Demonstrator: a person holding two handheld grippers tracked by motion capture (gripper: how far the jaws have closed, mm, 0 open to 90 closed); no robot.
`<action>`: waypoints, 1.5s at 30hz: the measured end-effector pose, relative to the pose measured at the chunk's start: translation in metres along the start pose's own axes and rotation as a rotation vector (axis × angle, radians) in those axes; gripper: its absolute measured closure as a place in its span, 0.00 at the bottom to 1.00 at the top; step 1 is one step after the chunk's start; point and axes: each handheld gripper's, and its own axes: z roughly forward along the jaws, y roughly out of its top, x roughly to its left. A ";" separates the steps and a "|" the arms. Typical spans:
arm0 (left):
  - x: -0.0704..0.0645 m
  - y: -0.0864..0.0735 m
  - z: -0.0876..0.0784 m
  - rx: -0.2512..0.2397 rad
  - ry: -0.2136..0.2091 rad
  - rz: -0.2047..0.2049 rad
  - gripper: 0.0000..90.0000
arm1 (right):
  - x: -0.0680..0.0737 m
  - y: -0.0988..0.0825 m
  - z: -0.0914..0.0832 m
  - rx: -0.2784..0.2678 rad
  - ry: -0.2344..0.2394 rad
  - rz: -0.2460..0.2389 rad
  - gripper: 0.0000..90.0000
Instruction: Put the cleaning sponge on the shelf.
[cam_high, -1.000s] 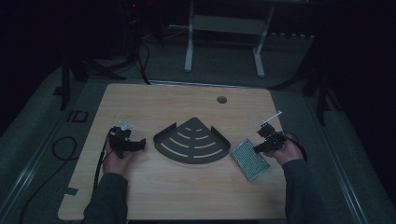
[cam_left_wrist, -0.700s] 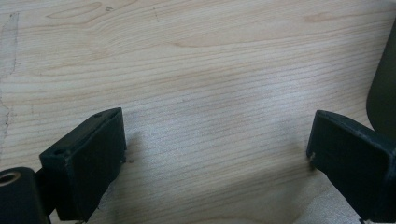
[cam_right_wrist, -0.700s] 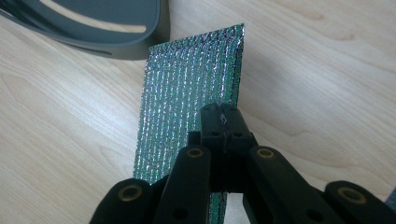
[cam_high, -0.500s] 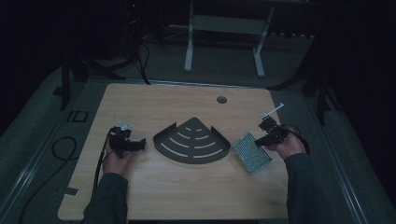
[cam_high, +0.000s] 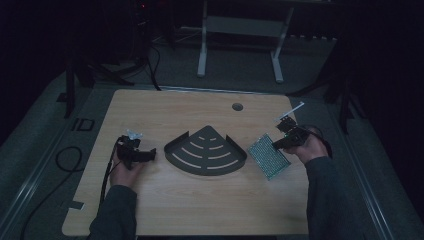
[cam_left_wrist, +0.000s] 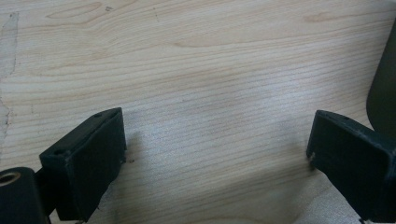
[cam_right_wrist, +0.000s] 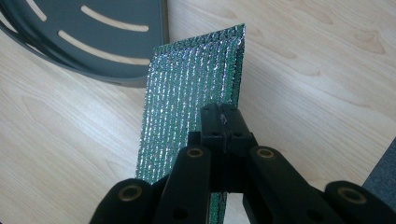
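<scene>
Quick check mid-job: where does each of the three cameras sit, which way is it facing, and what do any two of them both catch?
High view: above the person's side, looking forward and down on the table; both forearms, left hand-held gripper, right hand-held gripper.
Left gripper view: rides the left hand-held gripper, facing bare wood between its spread jaws.
Right gripper view: rides the right hand-held gripper, jaws shut on the green foil pad.
Shared: high and right gripper views both catch the pad and dark slotted tray.

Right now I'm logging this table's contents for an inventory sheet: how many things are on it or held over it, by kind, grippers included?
Dark slotted quarter-round tray: 1
Green shiny mesh-textured pad, clamped in the right gripper: 1
Handheld grippers, the left gripper open over bare wood, and the right one: 2
Total: 4
</scene>
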 end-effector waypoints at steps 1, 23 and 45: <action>0.000 0.000 0.000 0.000 0.000 0.000 0.06 | 0.000 0.001 0.000 -0.003 0.000 -0.001 1.00; 0.000 0.000 0.000 0.000 0.000 0.000 0.06 | 0.011 0.028 0.003 -0.037 0.012 -0.012 1.00; 0.000 0.000 0.000 0.000 0.001 0.001 0.06 | 0.018 0.049 0.015 -0.052 0.028 -0.018 1.00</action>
